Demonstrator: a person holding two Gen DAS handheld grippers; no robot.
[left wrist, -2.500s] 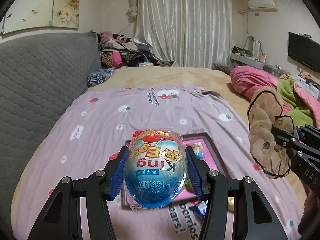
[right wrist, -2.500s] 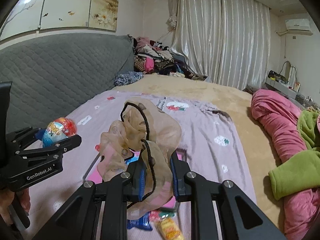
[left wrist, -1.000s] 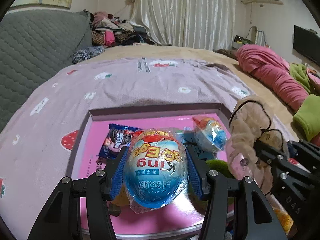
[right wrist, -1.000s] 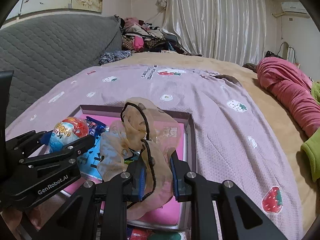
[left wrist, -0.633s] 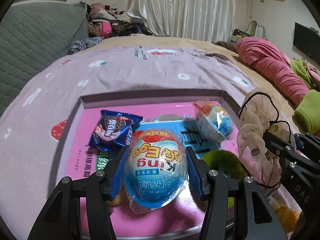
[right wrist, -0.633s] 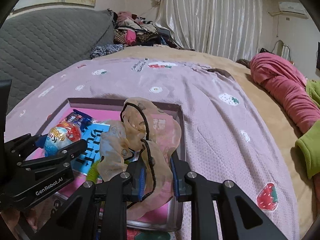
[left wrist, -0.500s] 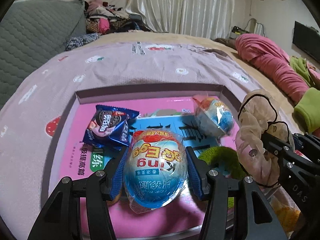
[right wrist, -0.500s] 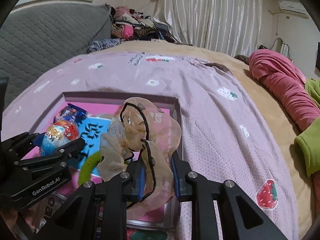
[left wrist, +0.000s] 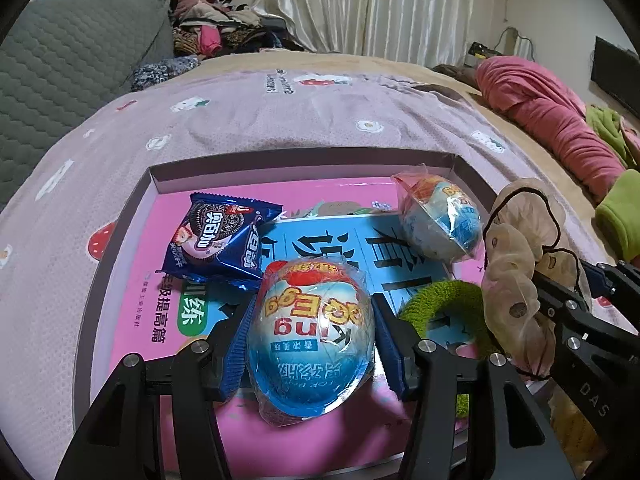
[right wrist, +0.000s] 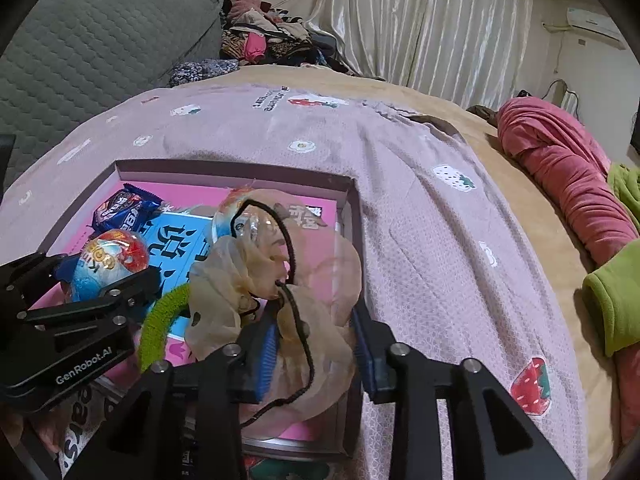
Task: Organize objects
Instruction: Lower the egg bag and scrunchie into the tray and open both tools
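Since the earlier frames I have carried both loads from above the open bedspread to over the tray, which now fills the lower half of both views. My left gripper has its jaws pinching the toy egg, a blue-and-white plastic egg in clear wrap with a red and yellow top, its lettering upside down from this camera. It hangs over the tray's near edge at 6 o'clock. The right gripper has its jaws pressed on a sheer beige scrunchie with a black cord looped through it; the cloth bulges above the blue pads, over the tray's right-hand side.

Inside the tray lie a blue cookie packet at 10 o'clock, a second wrapped egg at 2 o'clock, a green fuzzy hair tie at 4 o'clock just beside the held egg, and a pink-and-blue booklet beneath them all. The tray sits on a lilac bedspread with strawberry prints.
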